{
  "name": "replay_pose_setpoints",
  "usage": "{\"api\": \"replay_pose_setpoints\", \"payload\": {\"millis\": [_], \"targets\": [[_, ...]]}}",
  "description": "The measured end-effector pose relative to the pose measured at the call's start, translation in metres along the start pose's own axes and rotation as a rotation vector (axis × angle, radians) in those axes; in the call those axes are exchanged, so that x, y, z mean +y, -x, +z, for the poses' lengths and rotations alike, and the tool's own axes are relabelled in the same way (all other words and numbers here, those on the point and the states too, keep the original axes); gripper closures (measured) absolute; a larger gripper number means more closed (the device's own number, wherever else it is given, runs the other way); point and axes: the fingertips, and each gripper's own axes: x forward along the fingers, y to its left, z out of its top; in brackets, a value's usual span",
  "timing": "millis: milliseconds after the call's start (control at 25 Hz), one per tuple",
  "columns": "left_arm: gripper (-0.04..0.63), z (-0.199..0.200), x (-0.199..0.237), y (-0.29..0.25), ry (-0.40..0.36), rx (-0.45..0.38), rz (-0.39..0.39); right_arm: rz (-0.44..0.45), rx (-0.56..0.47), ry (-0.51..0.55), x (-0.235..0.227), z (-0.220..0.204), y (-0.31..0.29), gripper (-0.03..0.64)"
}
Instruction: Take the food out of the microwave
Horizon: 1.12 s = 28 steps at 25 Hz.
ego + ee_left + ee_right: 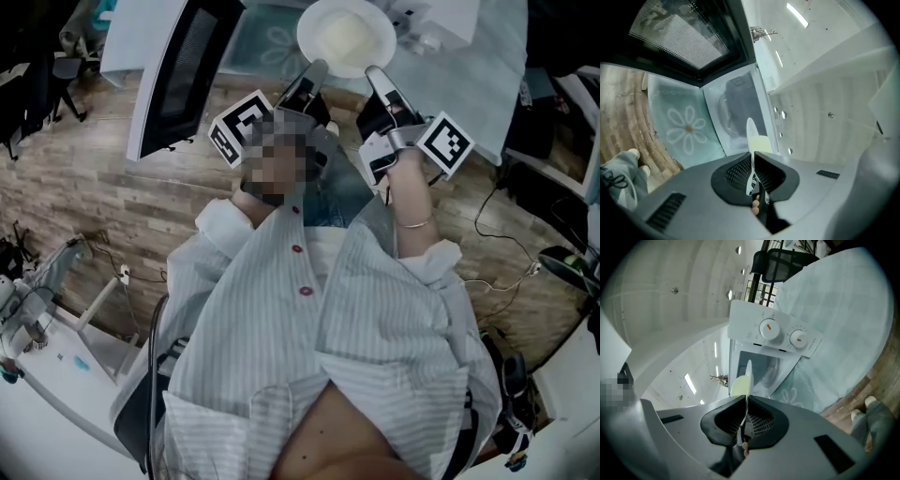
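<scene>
A white plate [347, 36] with pale yellow food [345, 37] hangs in the air in front of the microwave [441, 19], held by both grippers. My left gripper [317, 67] is shut on its near-left rim. My right gripper [373, 73] is shut on its near-right rim. In the left gripper view the plate [751, 133] stands edge-on between the jaws of the left gripper [752, 164], with the food [760, 142] beside it. The right gripper view shows the plate rim [748, 373] pinched in the right gripper [745, 401], and the food [739, 385] to its left.
The microwave door [178, 70] stands open to the left. The microwave's empty cavity [740, 108] and its panel with two knobs [780, 333] face the grippers. A pale tablecloth with a flower print [686, 126] covers the table. Wood floor [112, 206] lies below, with cables [497, 225] at the right.
</scene>
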Motion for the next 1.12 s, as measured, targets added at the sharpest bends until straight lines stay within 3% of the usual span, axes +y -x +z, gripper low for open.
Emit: {"api": "replay_pose_setpoints", "payload": {"millis": [400, 1120], "targets": [[0.568, 0.006, -0.038, 0.006, -0.023, 0.074, -0.071, 0.062, -0.07, 0.025, 0.039, 0.007, 0.014, 0.577], [0.568, 0.0, -0.055, 0.004, -0.08, 0.216, -0.116, 0.078, -0.119, 0.046, 0.053, 0.009, 0.031, 0.577]]}}
